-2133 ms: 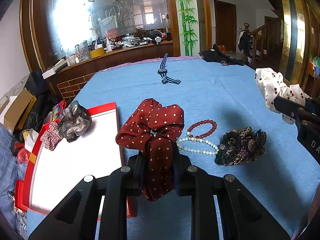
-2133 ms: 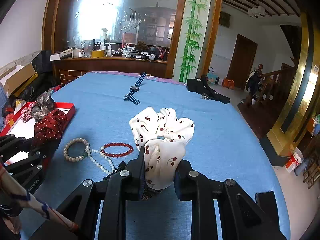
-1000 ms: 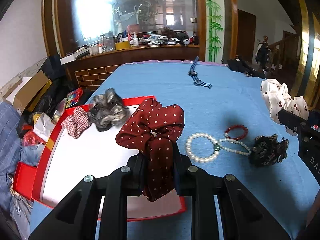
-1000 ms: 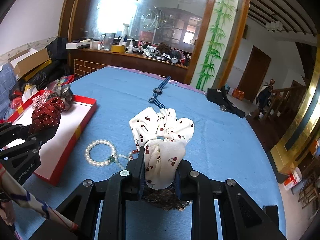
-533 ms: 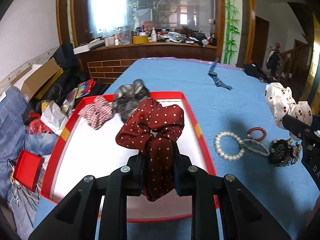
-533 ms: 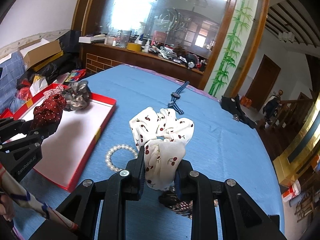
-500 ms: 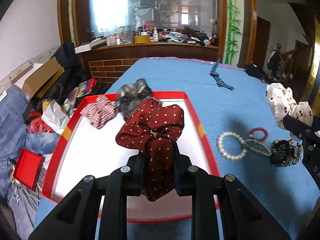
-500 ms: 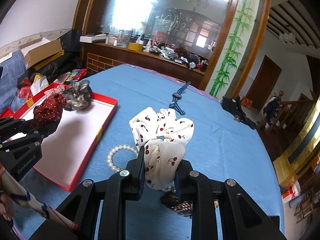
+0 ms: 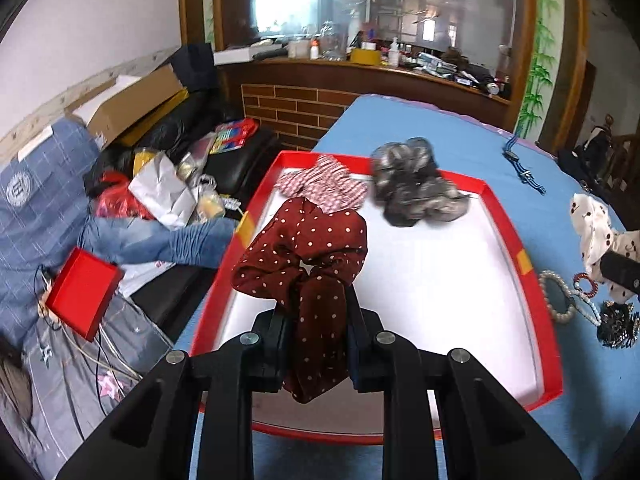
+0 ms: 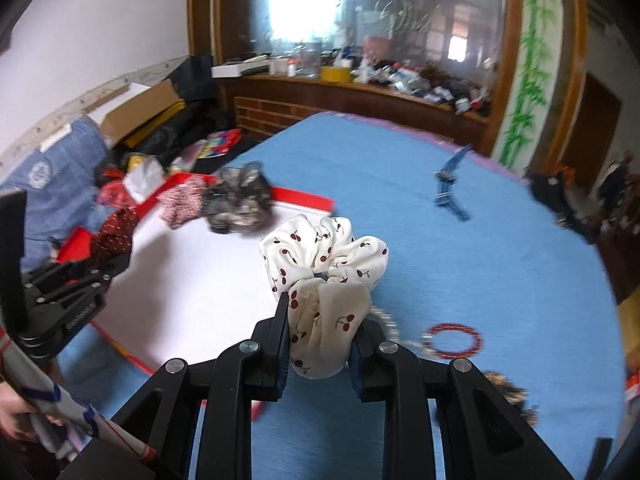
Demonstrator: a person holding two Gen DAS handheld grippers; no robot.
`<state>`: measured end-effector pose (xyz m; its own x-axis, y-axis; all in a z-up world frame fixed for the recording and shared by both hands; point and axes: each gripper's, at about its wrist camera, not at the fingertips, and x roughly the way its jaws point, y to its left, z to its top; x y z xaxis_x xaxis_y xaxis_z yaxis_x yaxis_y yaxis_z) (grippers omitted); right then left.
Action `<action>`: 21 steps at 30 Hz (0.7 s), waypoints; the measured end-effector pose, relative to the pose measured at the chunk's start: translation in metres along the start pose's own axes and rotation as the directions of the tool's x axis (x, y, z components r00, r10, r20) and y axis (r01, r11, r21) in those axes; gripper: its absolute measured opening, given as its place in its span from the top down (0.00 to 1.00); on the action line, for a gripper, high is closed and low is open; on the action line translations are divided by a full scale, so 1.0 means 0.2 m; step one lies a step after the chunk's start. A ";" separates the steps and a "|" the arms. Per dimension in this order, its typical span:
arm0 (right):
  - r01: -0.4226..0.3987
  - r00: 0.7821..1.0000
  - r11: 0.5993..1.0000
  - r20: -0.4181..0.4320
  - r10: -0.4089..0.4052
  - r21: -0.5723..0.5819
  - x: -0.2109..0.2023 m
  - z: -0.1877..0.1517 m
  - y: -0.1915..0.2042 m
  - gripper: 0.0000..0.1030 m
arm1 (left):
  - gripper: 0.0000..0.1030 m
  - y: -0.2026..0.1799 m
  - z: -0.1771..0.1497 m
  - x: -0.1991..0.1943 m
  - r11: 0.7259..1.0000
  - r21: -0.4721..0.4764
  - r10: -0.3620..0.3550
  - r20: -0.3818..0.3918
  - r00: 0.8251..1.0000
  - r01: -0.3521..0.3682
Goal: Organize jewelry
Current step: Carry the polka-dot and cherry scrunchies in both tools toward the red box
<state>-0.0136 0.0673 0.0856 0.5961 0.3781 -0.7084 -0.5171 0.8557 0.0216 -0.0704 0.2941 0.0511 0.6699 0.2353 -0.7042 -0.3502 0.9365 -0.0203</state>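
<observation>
Blue cloth (image 9: 460, 148) covered the table in the left wrist view, with a brick-fronted wooden counter and a large mirror behind it. On the cloth lay a red-rimmed tray (image 9: 516, 236) with a white floor. The left gripper (image 9: 316, 312) was clamped on a maroon polka-dot scrunchie (image 9: 304, 248), held over the near half of the tray. At the tray's far end lay a red-and-white checked scrunchie (image 9: 324, 188) and, just beside it, a grey patterned scrunchie (image 9: 416, 192). To the right of the tray, on the cloth, were a pearl bracelet (image 9: 556, 300), a red bead bracelet (image 9: 586, 284) and a dark sequined scrunchie (image 9: 618, 326). A blue striped strap (image 9: 520, 164) lay farther off.

Seen from the right wrist, the right gripper (image 10: 320, 320) was closed on a white cherry-print scrunchie (image 10: 324, 264), held near the tray's (image 10: 304, 196) right edge. The left gripper (image 10: 116, 256) hovered over the tray's left side. The red bead bracelet (image 10: 452, 338) lay on the cloth (image 10: 500, 260) to the right, and the strap (image 10: 450, 190) lay beyond.
</observation>
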 end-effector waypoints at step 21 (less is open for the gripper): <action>-0.108 0.975 0.987 -0.179 0.129 0.121 0.50 0.14 0.13 0.72 | 0.79 0.08 0.13 0.24 1.000 0.000 0.003 -0.098 0.995 -0.003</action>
<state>0.0502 0.1366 0.0353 0.4043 0.4158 -0.8146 -0.5002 0.8462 0.1837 -0.0262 0.3264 0.0354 0.6016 0.2119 -0.7702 -0.3522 0.9357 -0.0177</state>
